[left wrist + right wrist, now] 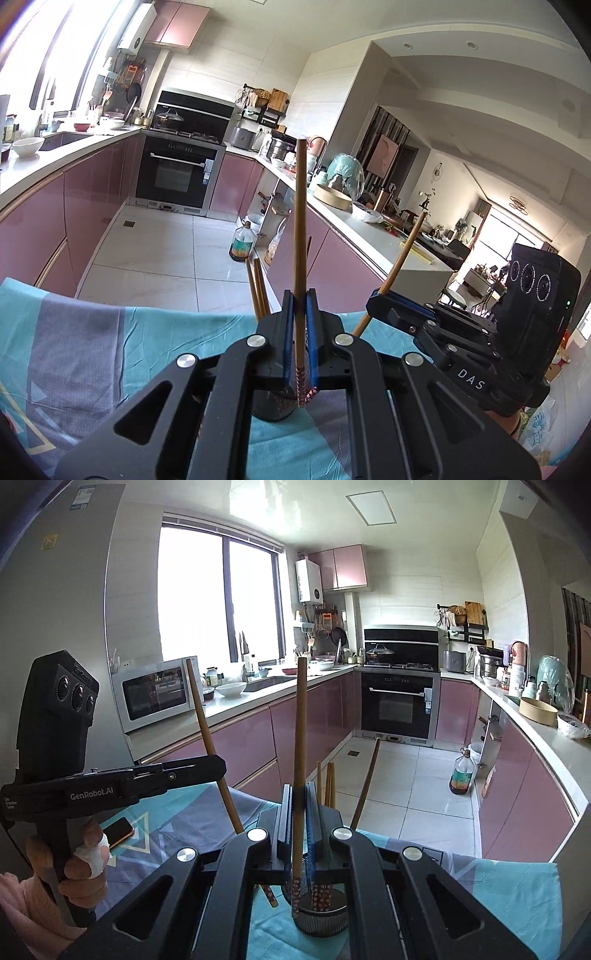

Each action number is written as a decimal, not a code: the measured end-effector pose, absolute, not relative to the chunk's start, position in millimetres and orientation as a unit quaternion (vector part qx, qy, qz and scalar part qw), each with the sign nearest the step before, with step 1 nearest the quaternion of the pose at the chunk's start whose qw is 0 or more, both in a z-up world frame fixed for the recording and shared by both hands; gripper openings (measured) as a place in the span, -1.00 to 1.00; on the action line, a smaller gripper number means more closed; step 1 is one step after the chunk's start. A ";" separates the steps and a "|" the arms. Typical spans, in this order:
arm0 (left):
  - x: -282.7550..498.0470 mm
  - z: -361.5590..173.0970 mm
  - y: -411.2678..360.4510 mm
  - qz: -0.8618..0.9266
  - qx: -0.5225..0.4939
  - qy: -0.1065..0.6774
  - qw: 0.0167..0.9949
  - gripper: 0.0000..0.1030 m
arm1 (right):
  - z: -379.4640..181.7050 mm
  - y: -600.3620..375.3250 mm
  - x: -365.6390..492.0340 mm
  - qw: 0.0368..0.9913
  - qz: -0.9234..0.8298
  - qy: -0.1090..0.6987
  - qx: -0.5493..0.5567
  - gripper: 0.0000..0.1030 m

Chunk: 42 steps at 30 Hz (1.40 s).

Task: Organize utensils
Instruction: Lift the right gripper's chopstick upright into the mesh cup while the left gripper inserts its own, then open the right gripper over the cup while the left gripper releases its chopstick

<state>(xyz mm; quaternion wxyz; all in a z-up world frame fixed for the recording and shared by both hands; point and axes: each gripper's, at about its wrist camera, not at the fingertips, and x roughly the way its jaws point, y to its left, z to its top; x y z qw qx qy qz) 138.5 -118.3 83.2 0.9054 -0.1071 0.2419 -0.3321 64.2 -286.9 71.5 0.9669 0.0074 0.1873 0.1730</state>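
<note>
Each gripper is clamped on a chopstick pointing to twelve o'clock: left gripper (299, 295) on the left chopstick (300, 221), right gripper (298, 790) on the right chopstick (299, 738), above the mesh holder (321, 919).

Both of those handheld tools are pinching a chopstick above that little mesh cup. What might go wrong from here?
1. Each tool, left and right, pinches its chopstick low down, so the long top could swing or slip.
2. The mesh holder looks small, and chopsticks already in it lean outward; a bump might tip it.
3. The phone lies on the cloth near the left hand and might get knocked.
</note>
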 end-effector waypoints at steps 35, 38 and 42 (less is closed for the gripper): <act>213.9 4.1 -165.0 -0.294 -0.045 0.350 0.888 -0.86 | 9.8 -276.8 134.1 0.942 0.136 0.305 -0.019 -0.90; 221.0 -5.3 -167.2 -0.293 -0.048 0.361 0.884 -0.85 | 5.6 -277.2 138.4 0.942 0.134 0.308 -0.010 -0.88; 226.0 -15.7 -164.4 -0.291 -0.053 0.364 0.883 -0.80 | 1.9 -277.3 137.1 0.943 0.130 0.308 -0.008 -0.88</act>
